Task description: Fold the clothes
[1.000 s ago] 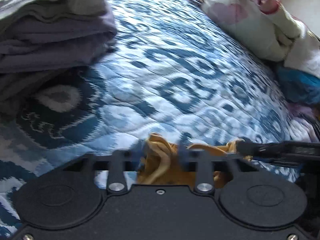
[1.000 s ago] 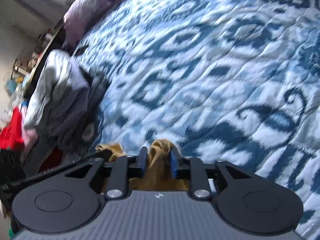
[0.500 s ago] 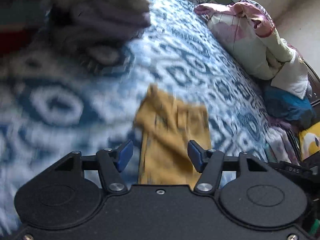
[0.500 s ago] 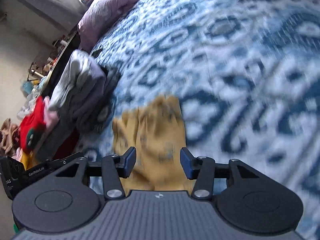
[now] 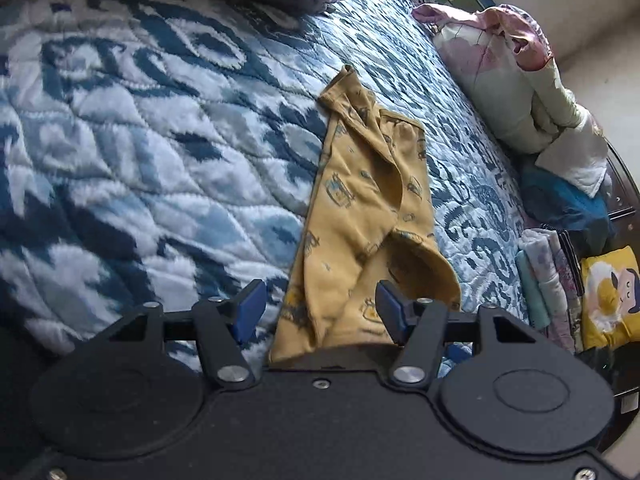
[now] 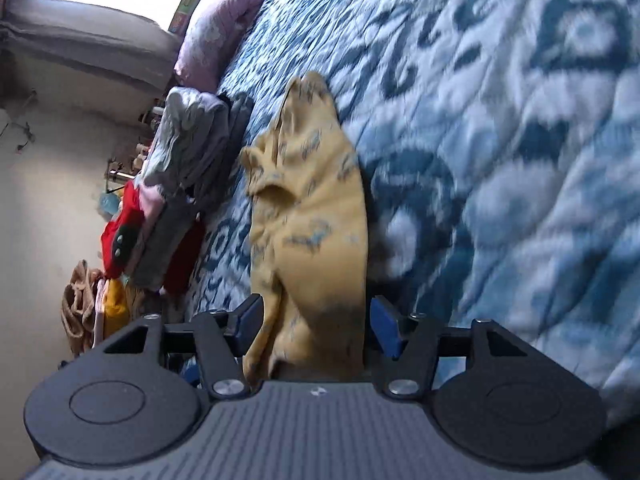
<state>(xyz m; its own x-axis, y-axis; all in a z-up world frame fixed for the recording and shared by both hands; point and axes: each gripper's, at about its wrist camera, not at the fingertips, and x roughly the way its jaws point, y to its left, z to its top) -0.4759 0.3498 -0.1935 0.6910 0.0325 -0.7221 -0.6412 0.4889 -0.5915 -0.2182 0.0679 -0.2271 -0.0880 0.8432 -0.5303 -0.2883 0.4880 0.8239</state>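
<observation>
Presently the mustard printed garment (image 5: 360,208) lies rumpled lengthwise on the blue quilted bed (image 5: 140,140), released. Left claw (image 5: 318,312) stands part open, gripping nothing; right claw (image 6: 316,324) has just been opening, cloth between its pads but unpressed. Risk: an upper flap is curled over, so folding now would likely trap the crease and skew the edges. Left view alone shows the pillows (image 5: 504,80) and a small folded stack (image 5: 548,276); right view alone shows the tall pile of folded clothes (image 6: 184,168).
</observation>
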